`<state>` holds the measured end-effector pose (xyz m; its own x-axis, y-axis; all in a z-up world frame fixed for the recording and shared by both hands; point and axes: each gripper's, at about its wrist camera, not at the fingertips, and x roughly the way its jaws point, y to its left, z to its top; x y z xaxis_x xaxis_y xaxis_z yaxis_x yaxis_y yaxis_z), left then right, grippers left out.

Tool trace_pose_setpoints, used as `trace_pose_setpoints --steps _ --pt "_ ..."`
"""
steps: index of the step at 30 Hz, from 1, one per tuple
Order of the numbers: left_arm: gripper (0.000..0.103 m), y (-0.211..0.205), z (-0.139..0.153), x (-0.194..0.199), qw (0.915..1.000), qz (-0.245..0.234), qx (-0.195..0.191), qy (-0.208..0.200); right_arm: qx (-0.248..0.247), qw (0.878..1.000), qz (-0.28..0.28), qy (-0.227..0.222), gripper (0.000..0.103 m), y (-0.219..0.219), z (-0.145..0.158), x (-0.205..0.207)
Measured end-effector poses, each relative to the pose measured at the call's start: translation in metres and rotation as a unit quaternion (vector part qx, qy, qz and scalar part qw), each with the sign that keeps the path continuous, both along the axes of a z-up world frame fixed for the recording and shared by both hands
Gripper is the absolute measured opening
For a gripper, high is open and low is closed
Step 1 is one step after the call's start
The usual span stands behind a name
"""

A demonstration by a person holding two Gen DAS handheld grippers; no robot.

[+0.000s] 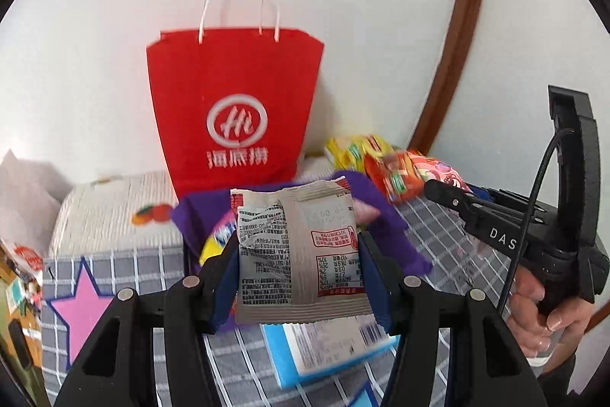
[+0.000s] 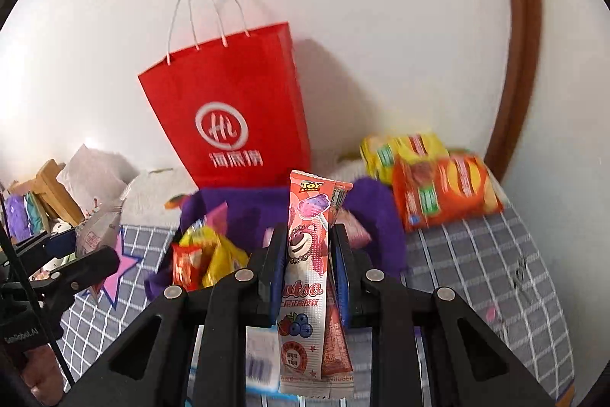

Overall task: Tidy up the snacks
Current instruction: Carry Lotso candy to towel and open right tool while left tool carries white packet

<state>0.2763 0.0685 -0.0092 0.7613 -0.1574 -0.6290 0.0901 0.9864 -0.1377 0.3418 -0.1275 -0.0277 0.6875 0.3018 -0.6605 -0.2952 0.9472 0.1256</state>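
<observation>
My left gripper (image 1: 299,243) is shut on a grey snack packet (image 1: 301,254), printed back facing me, held above a purple cloth bin (image 1: 396,227). My right gripper (image 2: 309,239) is shut on a long pink Lotso snack packet (image 2: 305,254), held upright over the same purple bin (image 2: 377,220), which holds red and yellow sweets (image 2: 206,254). The right gripper shows at the right of the left wrist view (image 1: 453,197); the left gripper with its grey packet (image 2: 95,235) shows at the left of the right wrist view.
A red paper bag (image 1: 232,109) stands against the wall behind the bin, also in the right wrist view (image 2: 232,109). Yellow and orange chip packs (image 2: 438,185) lie at the right on the grey checked cover (image 2: 476,254). A blue box (image 1: 324,349) lies below the left gripper.
</observation>
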Motion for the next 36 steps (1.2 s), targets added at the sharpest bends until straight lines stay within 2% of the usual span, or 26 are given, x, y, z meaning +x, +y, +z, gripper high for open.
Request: trace_pose_setpoints --steps 4,6,8,12,16,21,36 --pt "0.055 0.009 0.004 0.023 0.9998 0.015 -0.008 -0.010 0.024 1.000 0.006 -0.001 0.023 0.015 0.012 0.023" --pt "0.055 0.014 0.000 0.032 0.9996 0.026 -0.013 -0.006 0.052 0.999 0.012 0.008 0.023 0.022 0.015 0.035" --pt "0.055 0.023 -0.008 0.038 0.9992 0.033 -0.021 0.001 0.056 0.998 0.020 0.007 0.023 0.028 0.015 0.040" --pt "0.055 0.033 -0.021 0.047 0.9987 0.046 -0.006 0.023 0.028 0.999 0.033 -0.001 0.023 0.043 -0.004 0.048" --pt "0.055 0.043 -0.028 0.055 0.9977 0.055 -0.017 0.035 0.002 0.999 0.027 0.041 0.023 0.049 -0.031 0.065" --pt "0.055 0.047 -0.038 0.059 0.9964 0.063 -0.018 0.053 -0.001 0.998 0.033 0.059 0.023 0.043 -0.044 0.071" --pt "0.055 0.055 -0.038 0.059 0.9958 0.062 -0.034 0.058 -0.050 0.990 0.023 0.128 0.023 0.047 -0.097 0.098"
